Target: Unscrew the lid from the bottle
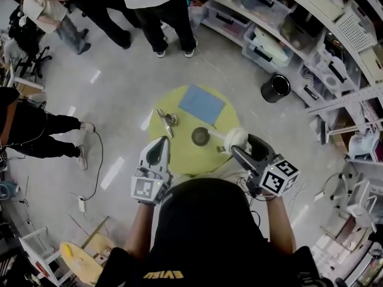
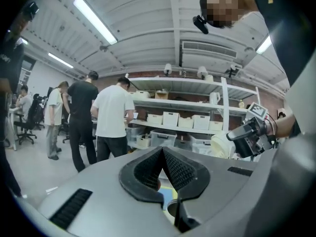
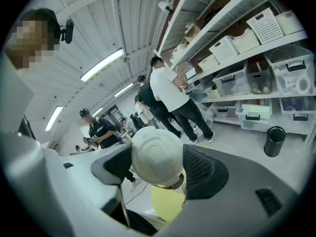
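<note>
A white bottle [image 1: 235, 139] is held sideways over the right edge of the round yellow table [image 1: 179, 151], and my right gripper [image 1: 240, 147] is shut on it. In the right gripper view the bottle's round white end [image 3: 157, 156] fills the gap between the two black pads [image 3: 205, 171]. A dark round lid-like thing [image 1: 200, 136] lies on the table just left of the bottle. My left gripper [image 1: 159, 148] hovers over the table's near left edge, shut with nothing in it; its pads [image 2: 175, 169] meet. The left gripper view also shows the right gripper [image 2: 251, 135] with the bottle [image 2: 222, 144].
A blue cloth [image 1: 202, 103] and a metal tool [image 1: 167, 120] lie on the table's far half. A black bin [image 1: 275, 88] stands on the floor to the right, before shelves with storage boxes [image 1: 269, 43]. People stand behind the table [image 1: 161, 11] and at the left [image 1: 36, 133].
</note>
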### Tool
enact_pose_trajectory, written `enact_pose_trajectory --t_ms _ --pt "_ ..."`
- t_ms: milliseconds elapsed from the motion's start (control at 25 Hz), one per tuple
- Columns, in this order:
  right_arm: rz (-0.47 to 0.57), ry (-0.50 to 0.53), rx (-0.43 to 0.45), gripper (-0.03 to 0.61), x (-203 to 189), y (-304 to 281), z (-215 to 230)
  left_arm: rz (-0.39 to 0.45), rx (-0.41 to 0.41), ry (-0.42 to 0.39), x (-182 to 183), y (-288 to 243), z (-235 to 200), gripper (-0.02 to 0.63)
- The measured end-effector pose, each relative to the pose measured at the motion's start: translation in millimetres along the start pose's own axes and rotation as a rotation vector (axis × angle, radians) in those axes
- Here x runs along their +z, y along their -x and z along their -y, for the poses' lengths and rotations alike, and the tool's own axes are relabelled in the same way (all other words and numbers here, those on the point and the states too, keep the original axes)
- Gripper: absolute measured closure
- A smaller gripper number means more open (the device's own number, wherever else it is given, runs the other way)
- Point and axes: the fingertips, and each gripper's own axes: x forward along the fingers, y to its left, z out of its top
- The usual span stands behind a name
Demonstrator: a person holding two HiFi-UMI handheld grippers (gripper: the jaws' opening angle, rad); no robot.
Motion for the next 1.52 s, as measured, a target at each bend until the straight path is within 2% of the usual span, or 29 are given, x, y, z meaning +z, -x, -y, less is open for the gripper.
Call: enact_pose_trajectory --t_ms 280,520,760,1120,1360,1520 --pt "0.0 -0.003 -0.018 0.253 8.9 -21.6 -10.1 -0.004 0.02 -0.005 27.3 1.6 -29.0 0.595" --pt "-0.027 0.004 -0.061 0.253 -2.7 -16.9 -7.9 -0.031 0.007 -0.021 14.3 -2.4 -21.2 0.595" --pt "-0.024 0.012 -0.096 0.253 -2.6 -11.2 -13.2 -0.055 -0.063 -0.056 20.9 -11.5 -7.4 0.595" --pt "-0.023 0.034 -0.083 0.253 -5.7 -11.4 -25.1 -0.045 -0.05 -0.041 16.6 -8.1 -6.1 0.595" --pt "-0.025 0.041 -0.087 0.253 -6.8 -14.7 -29.7 -0.063 -0.07 -0.05 7.9 -4.9 -6.5 0.595" --pt "-0.047 0.051 -0.091 0.253 -8.0 -17.8 -32.1 -0.063 -0.04 -0.045 3.6 1.7 -13.5 0.595"
